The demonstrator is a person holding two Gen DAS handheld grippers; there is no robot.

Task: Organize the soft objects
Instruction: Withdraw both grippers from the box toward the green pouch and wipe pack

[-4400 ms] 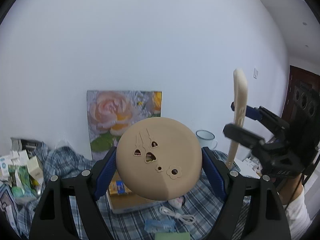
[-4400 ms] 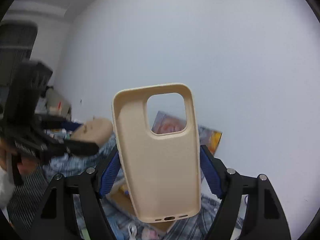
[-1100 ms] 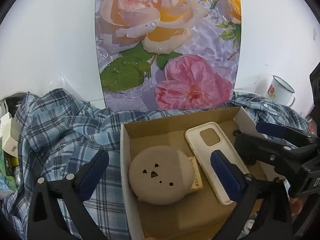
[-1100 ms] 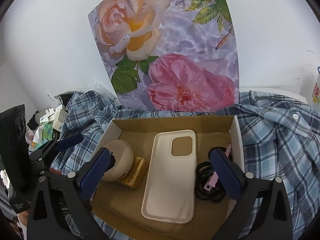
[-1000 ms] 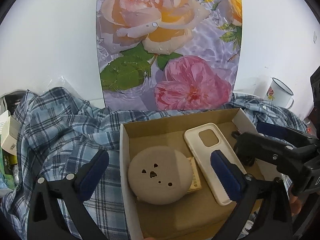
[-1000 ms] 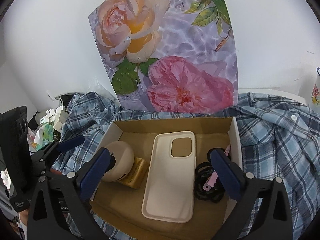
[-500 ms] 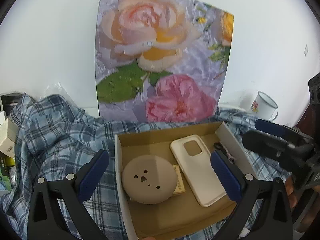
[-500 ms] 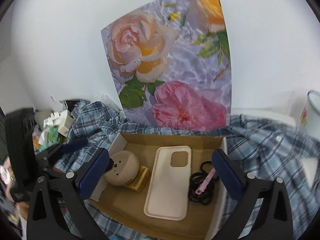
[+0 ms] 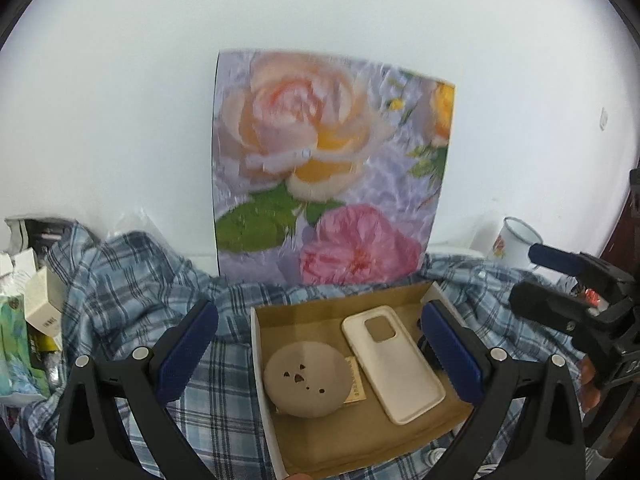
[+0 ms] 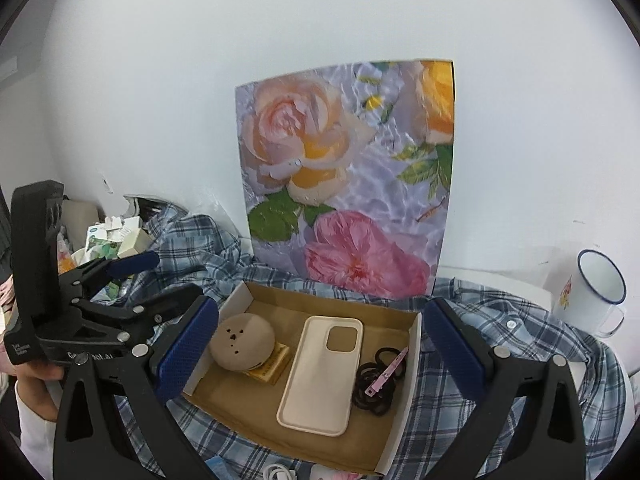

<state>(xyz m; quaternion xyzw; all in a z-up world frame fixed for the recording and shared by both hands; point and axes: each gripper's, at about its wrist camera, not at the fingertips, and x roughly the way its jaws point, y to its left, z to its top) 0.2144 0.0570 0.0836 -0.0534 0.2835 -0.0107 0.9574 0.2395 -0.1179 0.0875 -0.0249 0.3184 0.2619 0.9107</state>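
Beige silicone phone case and round tan pad are seen lying in the shallow cardboard box (on plaid cloth); left gripper and right gripper are held spread, empty.

Illumination is bright, even and diffuse in both views, with no single source discernible and only soft, faint shadows inside the cardboard box. Strong fisheye distortion bows straight edges and leaves black vignetted corners. The left wrist view is softened by motion blur, most evident on the rose poster; the right wrist view is sharper, and the white wall is free of harsh glare.
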